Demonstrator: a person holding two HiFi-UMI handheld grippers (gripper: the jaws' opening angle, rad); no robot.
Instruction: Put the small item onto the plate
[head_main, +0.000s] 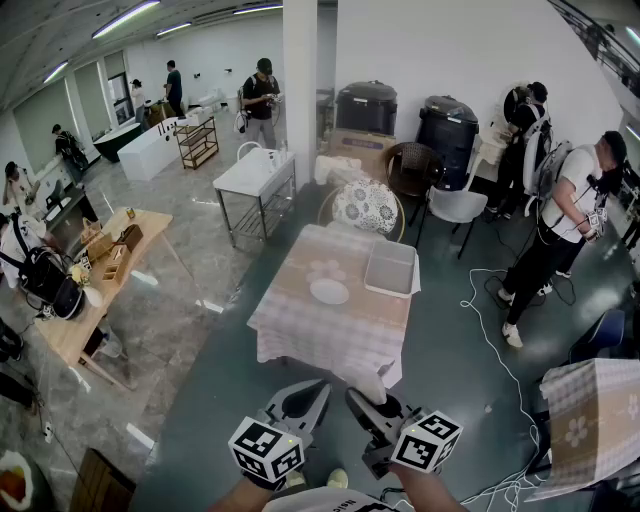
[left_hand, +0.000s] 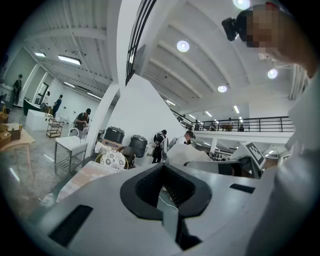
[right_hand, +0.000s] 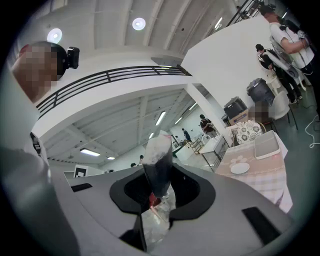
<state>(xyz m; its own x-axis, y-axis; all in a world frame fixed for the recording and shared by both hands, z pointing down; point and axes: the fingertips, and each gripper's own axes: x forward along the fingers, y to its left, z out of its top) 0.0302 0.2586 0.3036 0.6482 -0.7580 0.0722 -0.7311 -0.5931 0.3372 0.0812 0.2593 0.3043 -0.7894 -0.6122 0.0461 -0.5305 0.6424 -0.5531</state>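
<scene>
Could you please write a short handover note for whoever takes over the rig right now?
Left gripper: shut and empty, held close to the body.
Right gripper: shut on a small plastic-wrapped packet.
The white plate lies bare on the checked table, next to a tray. The table stands some way ahead of both grippers.
Done: the packet is in the grip.
Left: go to the table, set the packet on the plate, release.

The right gripper (right_hand: 159, 192) clamps its jaws on a small clear-wrapped packet (right_hand: 157, 165), dark inside with a red patch, standing upright. Far right, a white plate (right_hand: 240, 168) and tray (right_hand: 266, 145) sit on a checked-cloth table (right_hand: 265, 177).
</scene>
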